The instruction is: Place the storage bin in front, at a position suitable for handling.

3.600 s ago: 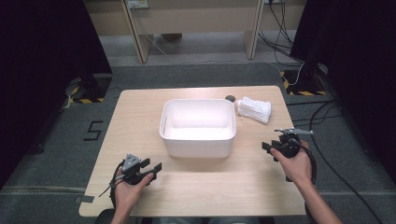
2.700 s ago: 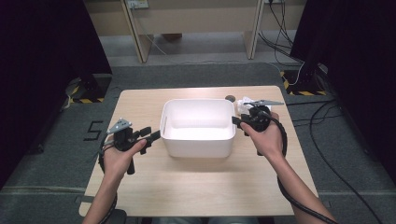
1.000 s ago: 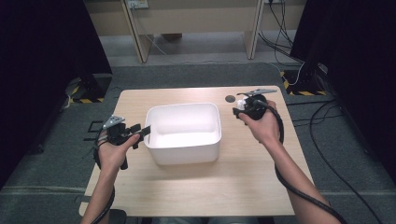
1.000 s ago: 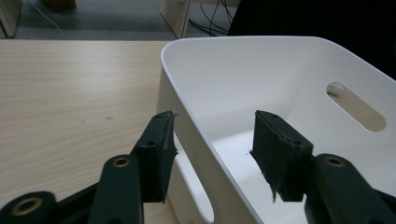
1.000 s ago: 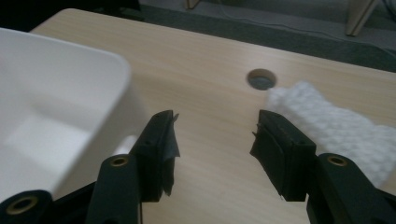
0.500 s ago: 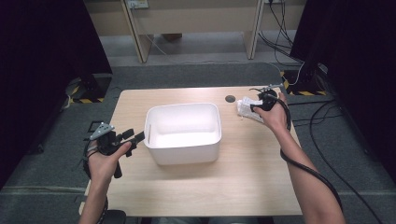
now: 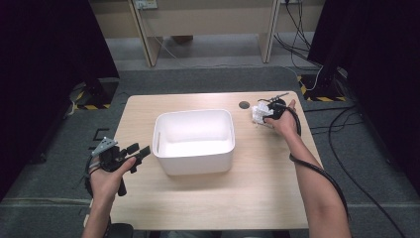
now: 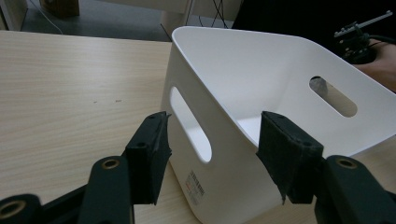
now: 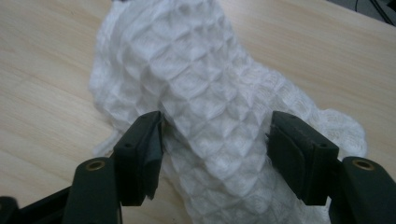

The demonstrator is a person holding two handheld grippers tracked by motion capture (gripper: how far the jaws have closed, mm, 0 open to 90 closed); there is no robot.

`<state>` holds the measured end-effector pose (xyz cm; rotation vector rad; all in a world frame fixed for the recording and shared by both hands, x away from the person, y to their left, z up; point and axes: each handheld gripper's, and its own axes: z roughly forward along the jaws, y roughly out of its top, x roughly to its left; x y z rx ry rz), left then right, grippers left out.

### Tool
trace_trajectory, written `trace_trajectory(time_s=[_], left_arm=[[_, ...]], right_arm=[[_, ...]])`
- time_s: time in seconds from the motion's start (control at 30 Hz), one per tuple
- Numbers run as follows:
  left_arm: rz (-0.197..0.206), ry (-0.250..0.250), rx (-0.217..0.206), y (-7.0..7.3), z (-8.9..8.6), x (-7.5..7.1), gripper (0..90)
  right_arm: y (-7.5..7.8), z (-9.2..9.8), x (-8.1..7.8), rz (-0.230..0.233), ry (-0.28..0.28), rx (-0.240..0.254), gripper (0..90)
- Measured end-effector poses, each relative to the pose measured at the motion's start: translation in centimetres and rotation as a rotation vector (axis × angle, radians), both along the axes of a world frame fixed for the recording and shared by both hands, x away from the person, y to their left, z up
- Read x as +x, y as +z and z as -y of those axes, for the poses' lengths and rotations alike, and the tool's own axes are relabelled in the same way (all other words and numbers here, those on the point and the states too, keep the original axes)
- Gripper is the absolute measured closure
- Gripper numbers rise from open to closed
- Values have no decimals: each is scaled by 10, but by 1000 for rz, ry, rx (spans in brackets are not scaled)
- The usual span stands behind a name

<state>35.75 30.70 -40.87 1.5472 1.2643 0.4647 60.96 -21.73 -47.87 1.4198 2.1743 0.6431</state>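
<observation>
White cloth [image 7: 258, 115], of a quilted, diamond-patterned weave, is found bunched on the far right part of the wooden table [image 7: 267, 188], just right of a small dark round spot [image 7: 244, 105] in the tabletop and apart from the white bin [image 7: 194, 141]. The right gripper [image 7: 266, 113] is placed directly over it. In the right gripper view the cloth [image 9: 219, 107] is seen lying between the 2 black jaws, which stand parted on either side of the fabric; the left pad [image 9: 152, 154] is at the edge of a fold, and a gap is seen at the right one, so no firm clamping is recorded.

The bin is positioned at the centre of the table, upright, with a slot handle cut in each end wall. Its interior appears bare.

The left gripper [image 7: 140, 150] is held at the near left, just beside the bin's left end and pointed toward it. In the left gripper view its jaws are noted wide apart, with the bin's [image 8: 280, 93] near corner and 1 slot handle beyond them; nothing is gripped. Those jaws have just been opening, with nothing between them.
</observation>
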Motion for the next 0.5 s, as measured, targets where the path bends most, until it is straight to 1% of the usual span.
trace_trajectory(time_s=[0.07,0.13,0.2,0.27,0.3,0.37,0.4,0.47,0.5], left_arm=[[8,11,1,0,-1,0,428],[11,15,2,0,-2,-1,429],[13,16,1,0,-1,-1,429],[15,18,0,-1,-1,-1,429],[17,18,1,-1,-1,-1,429],[23,16,5,-1,0,-1,430],[30,18,5,-1,0,-2,430],[48,27,4,1,-1,-3,437],[73,40,4,2,-2,-4,441]], right_arm=[[-7,1,0,-15,0,-2,375],[-10,3,0,-16,1,0,408],[-8,2,0,-29,-12,-6,475],[-7,1,0,-35,-7,-26,532],[-8,1,0,-41,-7,-25,558],[-9,1,0,-43,-33,-4,614],[-9,1,-1,-45,-47,3,646],[-9,1,-1,-49,-56,0,699],[-8,0,-2,-54,-58,-3,723]])
